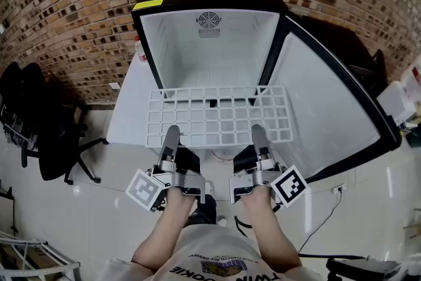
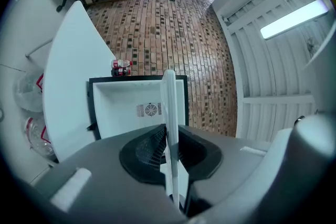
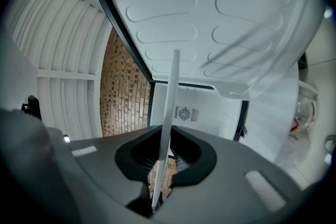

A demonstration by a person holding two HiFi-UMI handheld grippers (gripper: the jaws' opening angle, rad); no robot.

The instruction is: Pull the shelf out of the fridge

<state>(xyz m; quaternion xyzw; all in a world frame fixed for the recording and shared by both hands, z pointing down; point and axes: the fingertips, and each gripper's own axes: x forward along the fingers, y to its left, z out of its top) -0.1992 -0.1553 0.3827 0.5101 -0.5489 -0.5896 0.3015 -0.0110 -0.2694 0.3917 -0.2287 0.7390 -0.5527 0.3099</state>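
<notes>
— So, where's the shelf point(image 1: 220, 116) now?
— Level, nearly all of it out in front of the fridge point(image 1: 210, 43). Its far edge is at the mouth and its long side runs across.
— And the grippers?
— The left gripper point(image 1: 172, 133) and right gripper point(image 1: 258, 131) are each clamped on the near edge, equally close, forearms side by side. I'd pull straight away from the fridge.
</notes>
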